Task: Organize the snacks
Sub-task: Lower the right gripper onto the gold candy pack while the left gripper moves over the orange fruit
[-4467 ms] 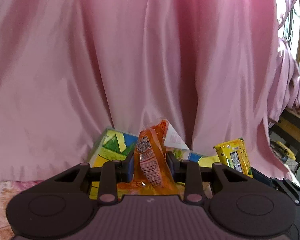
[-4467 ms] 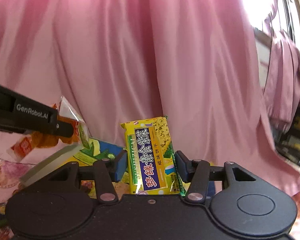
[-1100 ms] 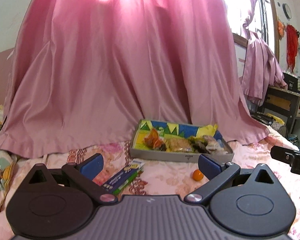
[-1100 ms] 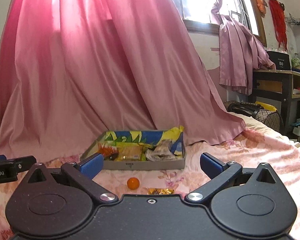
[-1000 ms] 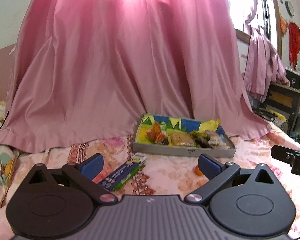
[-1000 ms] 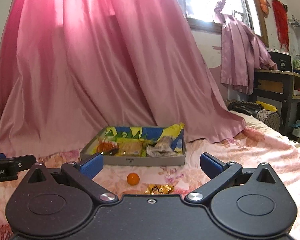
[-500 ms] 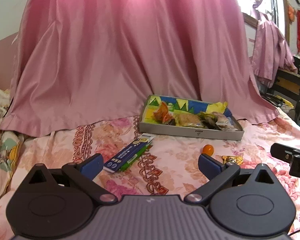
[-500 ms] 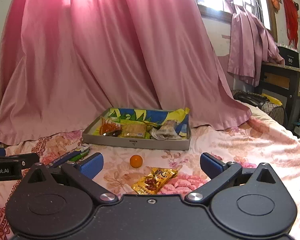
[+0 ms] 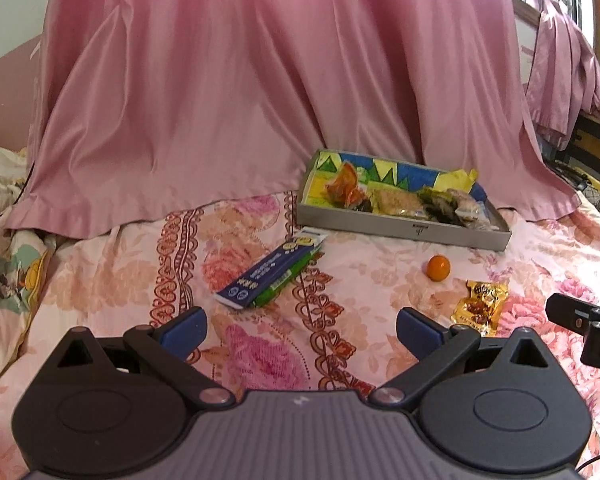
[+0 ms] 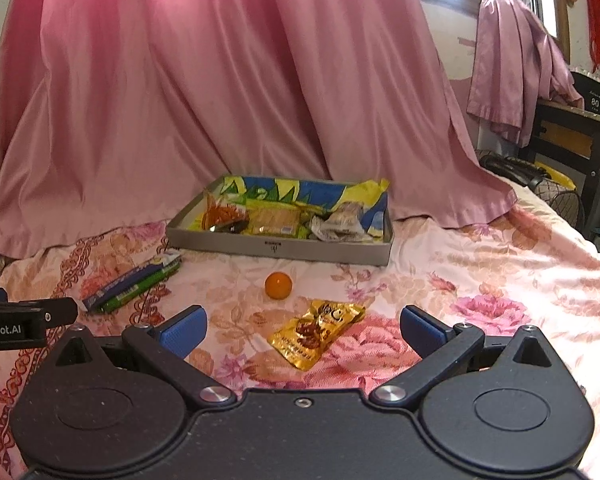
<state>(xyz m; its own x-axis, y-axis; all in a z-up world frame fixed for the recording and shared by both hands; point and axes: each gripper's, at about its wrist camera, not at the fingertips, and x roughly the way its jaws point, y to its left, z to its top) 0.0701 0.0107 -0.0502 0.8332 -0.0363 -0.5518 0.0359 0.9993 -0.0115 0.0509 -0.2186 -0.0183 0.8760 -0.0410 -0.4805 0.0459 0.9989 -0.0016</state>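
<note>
A grey tray (image 9: 400,229) (image 10: 278,246) with several snack packets stands on the floral bedspread by the pink curtain. In front of it lie a blue and green snack packet (image 9: 270,274) (image 10: 130,282), a small orange ball (image 9: 438,267) (image 10: 278,285) and a gold snack packet (image 9: 480,307) (image 10: 318,333). My left gripper (image 9: 300,330) is open and empty, just short of the blue packet. My right gripper (image 10: 302,330) is open and empty, with the gold packet lying between its fingers. Each gripper shows at the edge of the other's view.
A pink curtain (image 9: 240,80) hangs down onto the bed behind the tray. A dark desk (image 10: 576,136) and a basket stand beyond the bed's right side. A cartoon-print pillow (image 9: 16,280) lies at the left.
Both grippers let go of their packets into the tray, opened and drew back from it. In the last second they tilted down toward the loose items on the bedspread.
</note>
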